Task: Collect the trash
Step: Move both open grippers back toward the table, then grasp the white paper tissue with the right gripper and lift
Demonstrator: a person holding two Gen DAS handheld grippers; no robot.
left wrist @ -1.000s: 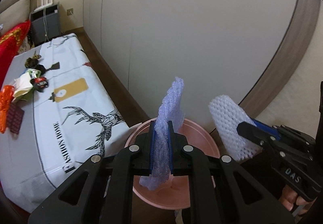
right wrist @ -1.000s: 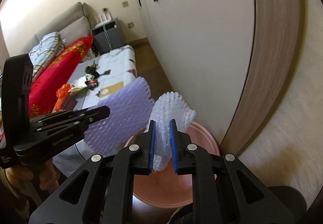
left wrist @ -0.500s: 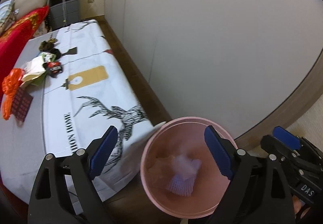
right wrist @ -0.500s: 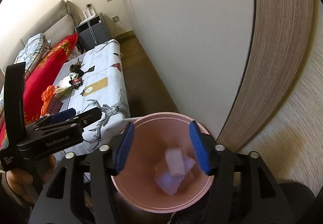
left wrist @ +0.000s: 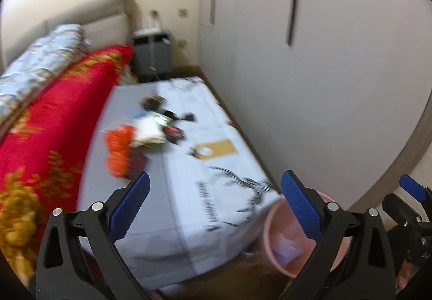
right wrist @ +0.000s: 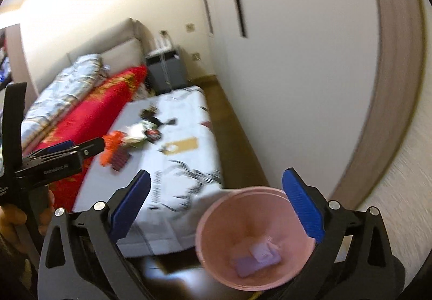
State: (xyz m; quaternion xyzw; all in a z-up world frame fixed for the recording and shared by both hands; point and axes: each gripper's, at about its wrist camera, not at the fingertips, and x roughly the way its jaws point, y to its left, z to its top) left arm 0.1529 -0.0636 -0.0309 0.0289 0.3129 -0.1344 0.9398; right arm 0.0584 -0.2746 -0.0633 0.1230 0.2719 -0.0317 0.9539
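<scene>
Foam netting (right wrist: 256,256) — a pale lilac sheet and a whiter piece — lies at the bottom of the pink bin (right wrist: 216,219), which stands on the dark wood floor against the end of the low table. The right gripper (right wrist: 216,208) hangs above the bin with its blue-padded jaws spread wide, having just been opening, and nothing is between them. The left gripper (left wrist: 214,204) is likewise spread, its jaws having just been opening too, with nothing between its pads; through its gap the white deer-print cloth (left wrist: 216,178) covering the table shows, and the bin's rim (left wrist: 266,224) sits low at the right of that view, partly behind the right-hand finger. Further along the cloth lies more trash: an orange mesh piece (right wrist: 113,148) on a dark red patterned item, a crumpled white wrapper (right wrist: 137,130) and small dark scraps (right wrist: 154,135) — all blurred. Beside the table a red quilt with gold pattern (right wrist: 102,108) runs along a bed, and a grey cabinet (right wrist: 167,70) stands by the far wall.
</scene>
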